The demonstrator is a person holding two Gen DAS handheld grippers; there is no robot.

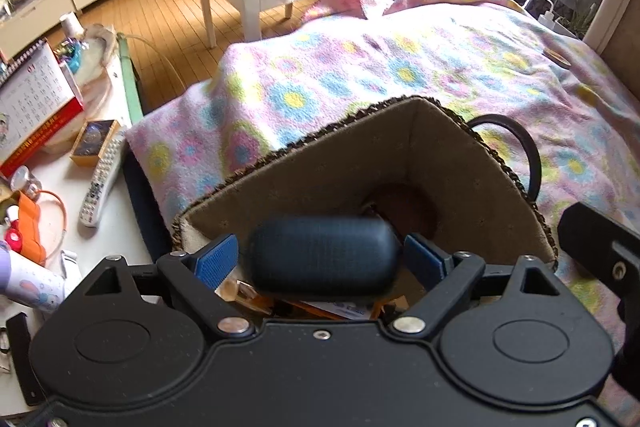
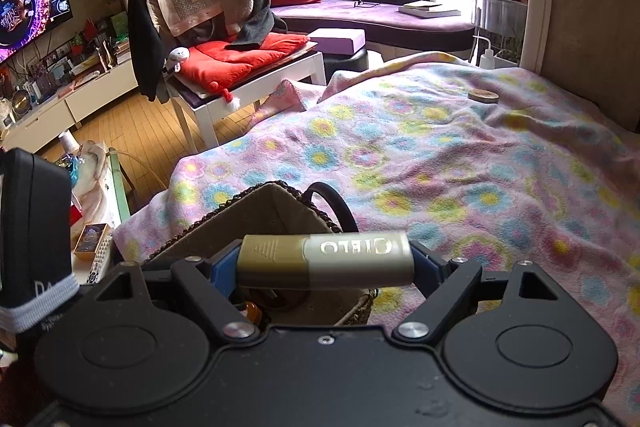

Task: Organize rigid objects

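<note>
left gripper (image 1: 320,255): jaws spread apart, not clamping anything. A dark blue oval case (image 1: 324,254) sits between them with a clear gap to the blue pad (image 1: 218,259) on the left side of the picture and a smaller one on the other side. The case looks a bit blurred.

where the blue case is: right over the open woven basket (image 1: 440,155), low, near the rim closest to the camera.

right gripper (image 2: 326,263): jaws grasping a gold and silver box (image 2: 360,259), held crossways. As far as I can tell both ends butt up against the pads, no gap I can see. There's white lettering on the silver half, upside down from here.

where the box is: also above the basket, just over its near right corner in the right wrist view.

basket: brownish fabric lining, braided edge, a black loop handle (image 1: 528,155) on the far side. Sitting on the bed. A few small bits in the bottom, something orange among them, can't make them out.

bed: covered with a pink fleece blanket (image 2: 440,167) with blue and yellow flowers. A small round tin (image 2: 483,95) lies on it far from the basket, up near the wall.

table (image 1: 80,251): white, to the left of the bed, pretty cluttered. A remote control (image 1: 102,179), a desk calendar (image 1: 36,95) and a little picture box (image 1: 93,143) just beside the remote.

background: red cushion (image 2: 236,57) on a white chair, TV (image 2: 28,7) switched on.
</note>
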